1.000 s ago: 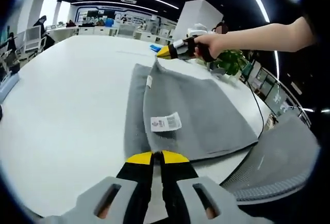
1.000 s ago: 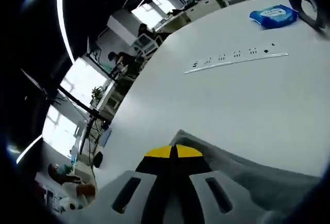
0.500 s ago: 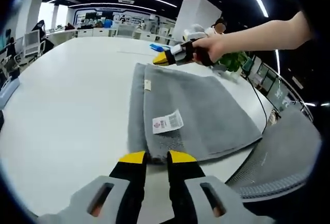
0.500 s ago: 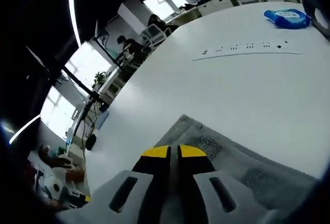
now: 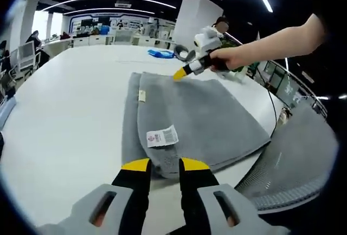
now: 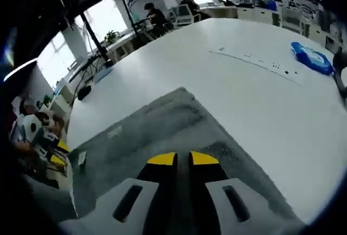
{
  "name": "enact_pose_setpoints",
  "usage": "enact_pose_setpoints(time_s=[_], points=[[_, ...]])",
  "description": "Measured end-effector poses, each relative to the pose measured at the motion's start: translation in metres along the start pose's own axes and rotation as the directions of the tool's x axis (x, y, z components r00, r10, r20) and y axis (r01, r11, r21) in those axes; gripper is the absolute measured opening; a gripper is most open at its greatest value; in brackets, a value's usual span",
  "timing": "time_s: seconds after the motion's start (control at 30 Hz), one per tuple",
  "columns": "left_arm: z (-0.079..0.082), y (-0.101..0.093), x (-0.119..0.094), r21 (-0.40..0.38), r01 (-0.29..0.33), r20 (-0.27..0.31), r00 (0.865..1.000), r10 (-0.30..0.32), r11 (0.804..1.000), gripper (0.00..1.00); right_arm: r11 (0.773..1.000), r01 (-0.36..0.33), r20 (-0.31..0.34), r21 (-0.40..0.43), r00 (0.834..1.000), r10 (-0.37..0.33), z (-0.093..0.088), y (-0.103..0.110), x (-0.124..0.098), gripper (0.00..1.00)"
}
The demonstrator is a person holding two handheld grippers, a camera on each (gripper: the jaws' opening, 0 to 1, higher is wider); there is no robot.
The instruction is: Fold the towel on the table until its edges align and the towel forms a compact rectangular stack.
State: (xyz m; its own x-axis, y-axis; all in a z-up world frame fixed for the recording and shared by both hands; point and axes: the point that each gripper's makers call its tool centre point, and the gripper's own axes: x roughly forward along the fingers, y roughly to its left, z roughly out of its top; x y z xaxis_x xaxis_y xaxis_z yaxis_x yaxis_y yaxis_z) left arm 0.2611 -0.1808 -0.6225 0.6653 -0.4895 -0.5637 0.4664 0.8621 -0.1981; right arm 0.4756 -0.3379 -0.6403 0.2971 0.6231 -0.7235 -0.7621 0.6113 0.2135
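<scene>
One grey towel [image 5: 190, 118] folded flat, label up | both grippers' fingers released

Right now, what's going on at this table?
A person with a hand-held gripper in each hand is folding a grey towel on a white table. The towel lies flat, folded over once, with a strip of the lower layer showing along one side and its label facing up. The left hand-held gripper sits open at the towel's near edge, holding nothing. The right hand-held gripper hangs over the far edge with its jaws slightly apart, also holding nothing.
</scene>
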Motion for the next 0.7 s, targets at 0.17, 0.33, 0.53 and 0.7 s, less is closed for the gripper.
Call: enact_pose_setpoints(time_s=[0.17,0.33,0.53,0.7], points=[[0.016,-0.018,-0.003,0.039,0.04,0.013,0.999,-0.04,0.998,0.23,0.999,0.015,0.025,-0.051,1.0,-0.014,-0.023,-0.003,-0.033,0.11],[0.034,-0.036,-0.006,0.137,0.056,0.016,0.998,-0.059,0.989,0.24,0.987,0.048,-0.055,-0.154,0.997,-0.057,-0.058,-0.012,-0.058,0.1],[0.049,-0.073,0.004,0.266,0.138,-0.015,0.99,-0.139,0.954,0.23,0.958,0.094,-0.082,-0.273,0.989,-0.12,-0.078,-0.026,-0.089,0.05],[0.073,-0.112,0.026,0.337,0.234,-0.037,0.971,-0.235,0.912,0.2,0.927,0.104,-0.115,-0.359,0.981,-0.154,-0.091,-0.037,-0.11,0.0]])
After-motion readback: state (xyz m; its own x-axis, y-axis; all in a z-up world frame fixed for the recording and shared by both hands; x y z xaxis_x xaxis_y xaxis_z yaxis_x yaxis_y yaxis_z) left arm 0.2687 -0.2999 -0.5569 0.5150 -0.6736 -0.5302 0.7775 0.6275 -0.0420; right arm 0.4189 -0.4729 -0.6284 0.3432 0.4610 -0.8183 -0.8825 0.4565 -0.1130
